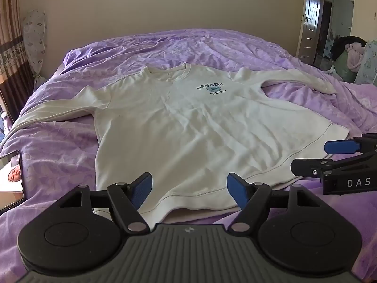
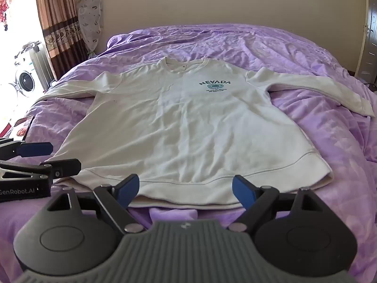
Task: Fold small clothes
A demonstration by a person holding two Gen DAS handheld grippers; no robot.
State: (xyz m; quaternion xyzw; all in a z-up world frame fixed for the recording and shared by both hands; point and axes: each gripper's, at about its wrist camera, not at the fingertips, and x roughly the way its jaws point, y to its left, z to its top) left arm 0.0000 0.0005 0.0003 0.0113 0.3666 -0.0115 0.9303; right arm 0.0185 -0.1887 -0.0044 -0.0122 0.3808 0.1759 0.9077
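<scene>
A white long-sleeved sweatshirt (image 1: 188,127) with a "NEVADA" print lies flat and face up on the purple bed cover (image 1: 70,146), sleeves spread to both sides, hem nearest me. It also shows in the right wrist view (image 2: 188,127). My left gripper (image 1: 189,189) is open and empty, just above the hem's left part. My right gripper (image 2: 186,191) is open and empty above the hem's middle. The right gripper shows at the right edge of the left wrist view (image 1: 329,158); the left gripper shows at the left edge of the right wrist view (image 2: 44,156).
A phone (image 1: 10,179) lies on the cover left of the sweatshirt; it also shows in the right wrist view (image 2: 22,126). Curtains (image 2: 59,23) and a washing machine (image 2: 24,77) stand at the left. A door (image 1: 313,18) and piled items (image 1: 351,56) are at the right.
</scene>
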